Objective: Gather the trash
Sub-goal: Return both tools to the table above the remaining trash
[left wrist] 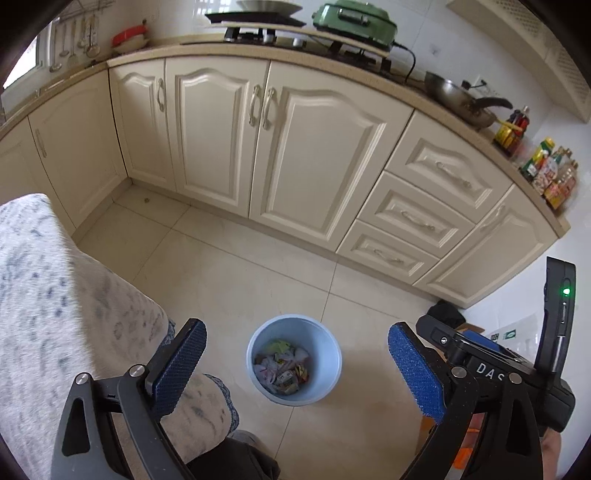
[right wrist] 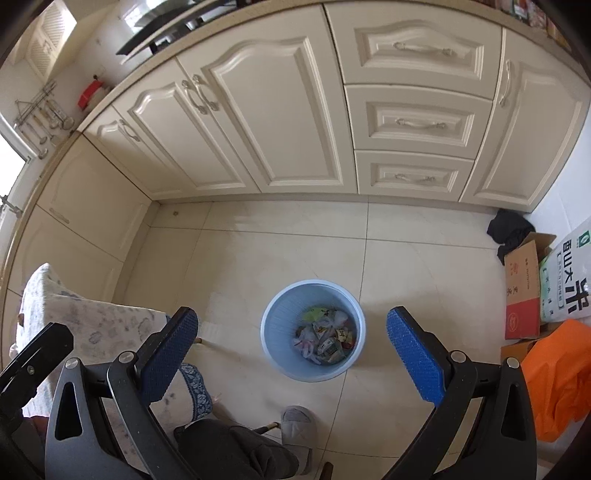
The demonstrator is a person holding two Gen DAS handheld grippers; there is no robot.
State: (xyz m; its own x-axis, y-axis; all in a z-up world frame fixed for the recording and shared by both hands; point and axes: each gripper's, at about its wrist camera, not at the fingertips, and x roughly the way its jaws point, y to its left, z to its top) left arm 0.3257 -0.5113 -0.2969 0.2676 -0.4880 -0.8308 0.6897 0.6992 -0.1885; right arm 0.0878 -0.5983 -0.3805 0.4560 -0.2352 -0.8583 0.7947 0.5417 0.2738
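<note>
Left wrist view: round pale-blue plastic waste bin (left wrist: 294,360) stands upright on the cream tiled floor (left wrist: 258,280), well in front of the cream panelled kitchen cabinets (left wrist: 280,147). Inside the bin I see crumpled wrappers and paper trash (left wrist: 282,365) covering the bottom; I cannot make out single pieces.

My left gripper (left wrist: 295,373) hangs above the bin, jaws spread wide, nothing between the blue textured pads (left wrist: 177,369). The bin shows in the gap between them.

Right wrist view: same bin (right wrist: 313,329), same trash (right wrist: 327,339). My right gripper (right wrist: 291,354) is likewise above the bin, jaws wide apart and holding nothing; blue pads (right wrist: 413,358) flank the bin on either side.

Left of the bin: a white cloth with grey-blue speckles (right wrist: 92,325), draped over something I cannot identify. Nearer than the bin: a grey slipper (right wrist: 297,424). Right of the bin, against the wall: a red-and-brown cardboard box (right wrist: 522,291), a white printed sack (right wrist: 569,280), an orange plastic bag (right wrist: 557,376), and dark crumpled fabric (right wrist: 508,229) behind the box.

Beyond the bin, on the counter over the cabinets: a green lidded electric cooker (left wrist: 354,22) and a steel wok (left wrist: 458,98).
</note>
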